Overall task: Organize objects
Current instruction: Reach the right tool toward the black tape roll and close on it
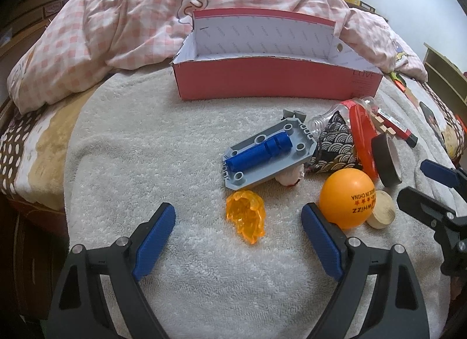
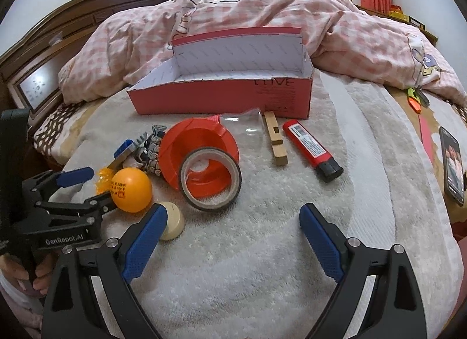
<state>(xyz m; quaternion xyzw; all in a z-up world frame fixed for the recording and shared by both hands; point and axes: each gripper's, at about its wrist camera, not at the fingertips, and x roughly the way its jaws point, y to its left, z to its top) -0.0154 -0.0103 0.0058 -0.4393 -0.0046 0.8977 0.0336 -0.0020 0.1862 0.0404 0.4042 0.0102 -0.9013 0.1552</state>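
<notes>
Nothing packed yet — the red box (image 1: 274, 82) sits empty at the far side of the bed. Both tools, left (image 1: 238, 222) and right (image 2: 233, 222), gape wide and empty; likely next — the left closes on the near orange plastic piece (image 1: 246, 215).

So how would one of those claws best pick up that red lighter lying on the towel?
Probably across its narrow middle. The red lighter lies flat on the towel, long and slim, with its black end toward the camera. The open right gripper could come from above and straddle the body from side to side. The wooden clip lies apart from it, so both fingers have room.
</notes>
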